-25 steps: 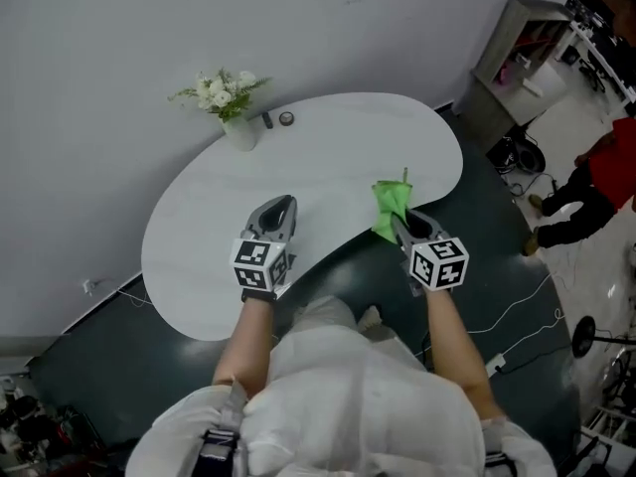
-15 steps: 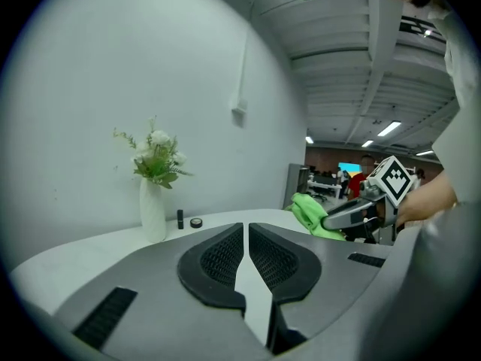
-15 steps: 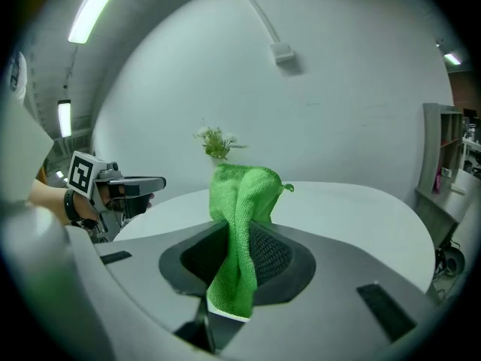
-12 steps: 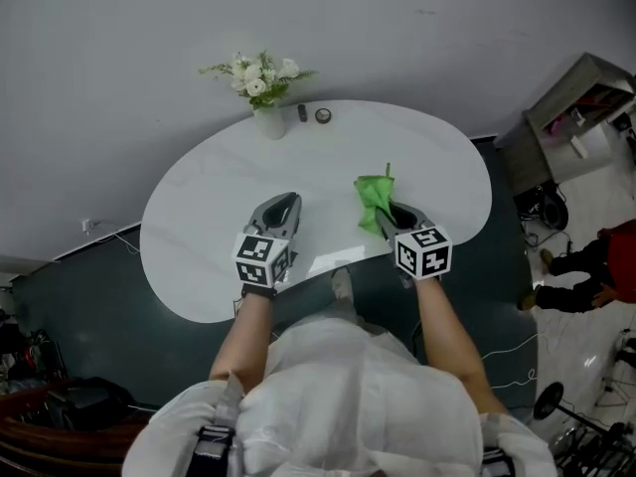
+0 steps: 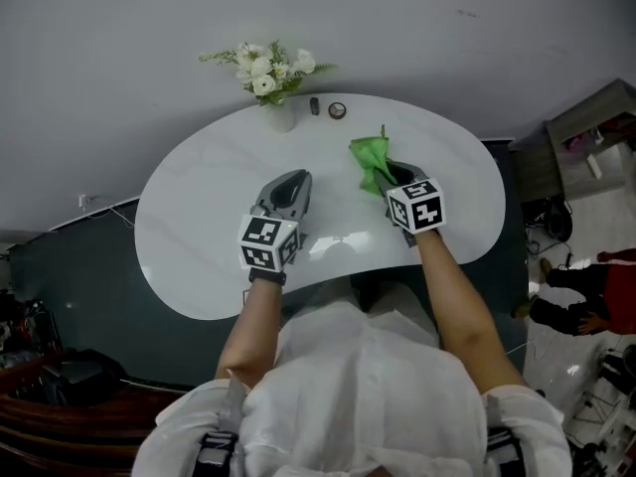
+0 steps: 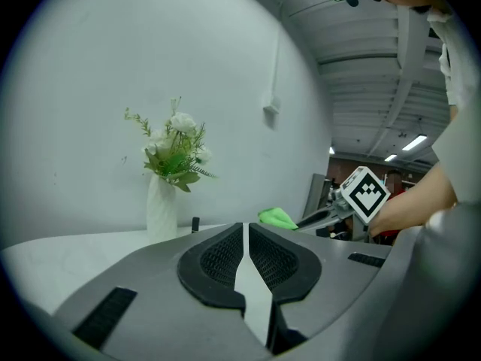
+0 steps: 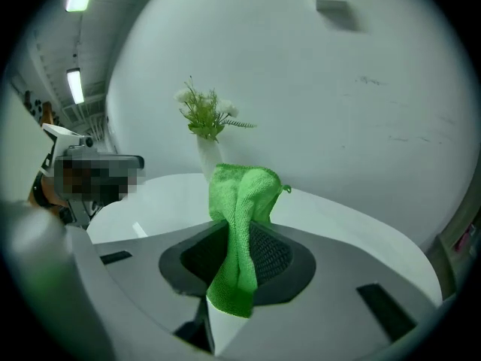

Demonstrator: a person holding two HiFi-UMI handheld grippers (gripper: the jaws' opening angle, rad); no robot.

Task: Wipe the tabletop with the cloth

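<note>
A bright green cloth (image 5: 371,159) (image 7: 239,224) is pinched in my right gripper (image 5: 390,172), which is shut on it above the right half of the white kidney-shaped table (image 5: 199,227). The cloth sticks out ahead of the jaws toward the far edge; whether it touches the top I cannot tell. My left gripper (image 5: 291,183) hovers over the table's middle with its jaws shut and nothing between them. In the left gripper view the cloth (image 6: 276,217) and the right gripper's marker cube (image 6: 364,192) show off to the right.
A white vase of flowers (image 5: 279,114) (image 6: 161,209) (image 7: 209,156) stands at the table's far edge, with two small dark items (image 5: 337,110) beside it. A grey wall runs behind. Dark floor surrounds the table; a shelf unit (image 5: 596,137) and a person (image 5: 586,301) are at right.
Both grippers have moved forward over the table, away from the near edge. The right gripper has carried the green cloth toward the far edge. The head view has shifted so the table is centred.
</note>
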